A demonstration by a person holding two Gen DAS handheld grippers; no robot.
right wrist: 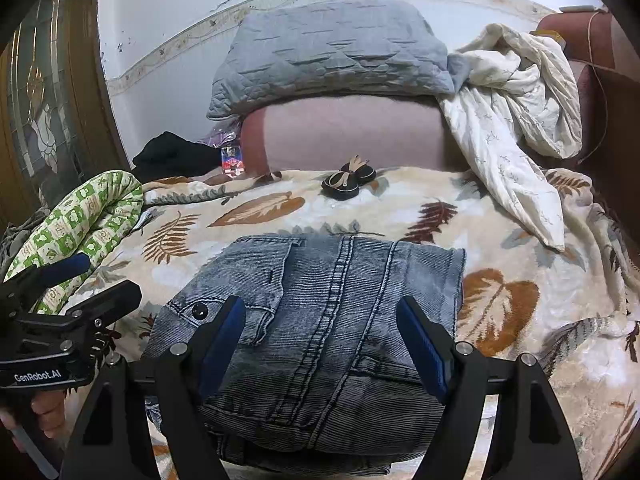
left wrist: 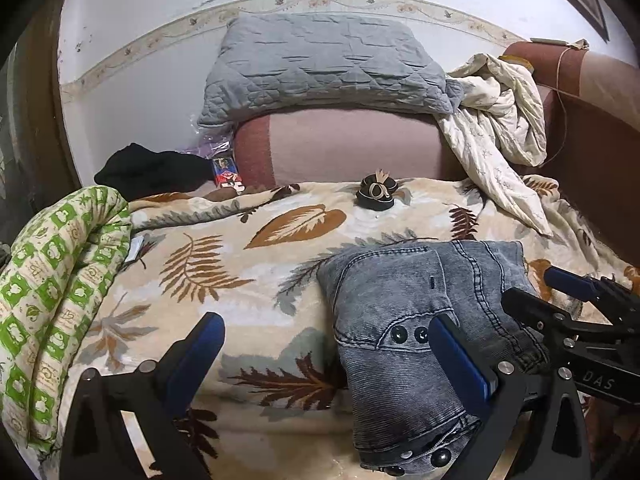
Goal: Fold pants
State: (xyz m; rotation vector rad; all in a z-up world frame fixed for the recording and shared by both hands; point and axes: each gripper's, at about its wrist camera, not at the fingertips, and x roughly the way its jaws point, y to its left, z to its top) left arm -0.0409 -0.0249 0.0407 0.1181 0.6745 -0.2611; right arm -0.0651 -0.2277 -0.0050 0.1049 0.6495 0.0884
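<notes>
Blue-grey jeans (right wrist: 320, 280) lie folded into a compact bundle on the leaf-print blanket (right wrist: 500, 300), with a stud button showing at their left corner. My right gripper (right wrist: 322, 328) is open over the bundle's near half, its blue pads (right wrist: 224, 332) wide apart and nothing pinched. In the left wrist view the jeans (left wrist: 400, 300) sit at the right. My left gripper (left wrist: 328, 340) is open too, with one pad (left wrist: 456, 352) over the jeans' left edge and the other over the blanket (left wrist: 240, 280). Each gripper shows in the other's view: the right gripper (left wrist: 540, 286), the left gripper (right wrist: 106, 280).
A grey quilted pillow (right wrist: 332, 52) rests on the pink sofa back (right wrist: 352, 136). A crumpled white sheet (right wrist: 516, 120) hangs at the right, and a green patterned quilt (right wrist: 88, 220) is rolled at the left. Small black shoes (right wrist: 348, 182) and a black garment (right wrist: 172, 156) lie behind.
</notes>
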